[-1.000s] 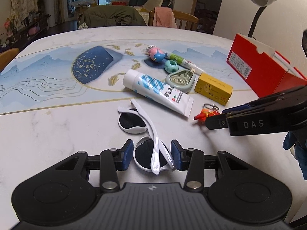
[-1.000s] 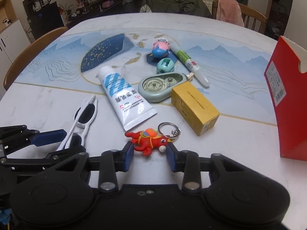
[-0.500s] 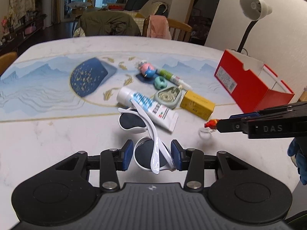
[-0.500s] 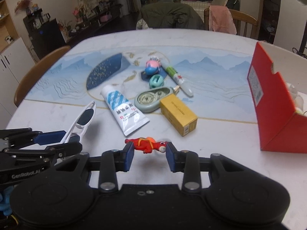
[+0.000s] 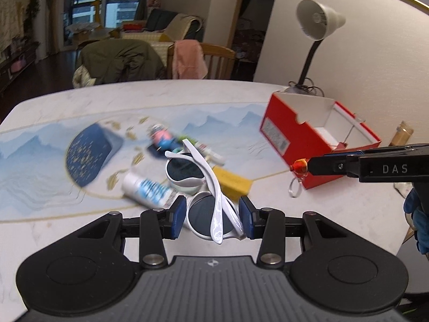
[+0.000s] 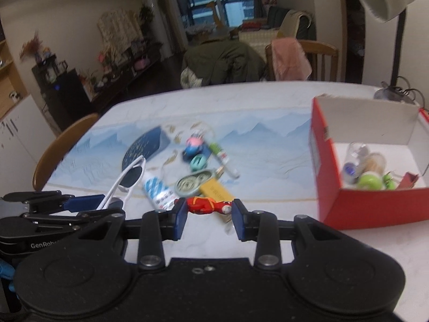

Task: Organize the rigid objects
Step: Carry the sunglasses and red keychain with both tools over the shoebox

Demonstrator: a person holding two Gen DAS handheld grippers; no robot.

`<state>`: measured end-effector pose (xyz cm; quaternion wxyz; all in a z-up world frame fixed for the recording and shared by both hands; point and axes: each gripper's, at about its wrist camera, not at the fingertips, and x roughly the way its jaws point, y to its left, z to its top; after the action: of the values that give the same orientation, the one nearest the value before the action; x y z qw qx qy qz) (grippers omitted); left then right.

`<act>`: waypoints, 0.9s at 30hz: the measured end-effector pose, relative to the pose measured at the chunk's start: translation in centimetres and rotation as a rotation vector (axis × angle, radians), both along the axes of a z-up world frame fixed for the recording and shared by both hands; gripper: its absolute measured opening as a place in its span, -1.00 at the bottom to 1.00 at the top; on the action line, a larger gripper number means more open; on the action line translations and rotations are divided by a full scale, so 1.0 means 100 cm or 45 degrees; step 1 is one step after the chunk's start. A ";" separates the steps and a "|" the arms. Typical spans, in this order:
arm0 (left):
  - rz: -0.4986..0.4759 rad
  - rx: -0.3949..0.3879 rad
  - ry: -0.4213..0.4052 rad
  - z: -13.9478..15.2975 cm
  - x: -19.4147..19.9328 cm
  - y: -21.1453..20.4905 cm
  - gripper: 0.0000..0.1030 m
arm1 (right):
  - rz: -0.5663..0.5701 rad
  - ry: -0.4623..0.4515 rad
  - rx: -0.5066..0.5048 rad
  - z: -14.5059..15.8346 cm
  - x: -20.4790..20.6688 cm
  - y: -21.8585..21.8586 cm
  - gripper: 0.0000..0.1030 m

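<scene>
Sunglasses (image 5: 211,209) clamped in left gripper (image 5: 213,216) jaws, red keychain (image 6: 207,206) pinched in right gripper (image 6: 209,216) jaws.

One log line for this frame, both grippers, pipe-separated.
left gripper: shut on white sunglasses | right gripper: shut on red toy keychain | both off table | red cardboard box: open

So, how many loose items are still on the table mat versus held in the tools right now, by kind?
Held in tools: 2 — white plastic sunglasses in the left tool, red figure keychain in the right tool.
Tubes: 2 — white-and-blue tube, white-and-green tube.
Small yellow box: 1.
Grey-green correction tape dispenser: 1.
Small toys: 2 — pink-and-blue toy, teal round item.
Total: 8.
</scene>
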<state>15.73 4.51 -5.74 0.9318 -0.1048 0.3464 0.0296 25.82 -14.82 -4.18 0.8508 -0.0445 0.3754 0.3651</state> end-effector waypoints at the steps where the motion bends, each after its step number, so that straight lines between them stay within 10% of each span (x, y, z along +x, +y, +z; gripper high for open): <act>1: -0.012 0.000 -0.005 0.003 0.005 -0.004 -0.19 | -0.012 -0.008 0.010 0.003 0.003 -0.004 -0.33; 27: -0.343 0.122 -0.020 0.039 0.171 -0.155 -0.19 | -0.336 -0.207 0.031 0.035 0.144 -0.142 -0.33</act>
<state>32.80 -10.98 -1.88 0.9340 -0.0130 0.3480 -0.0802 40.25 -28.98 -0.65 0.9195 -0.0137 0.3032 0.2498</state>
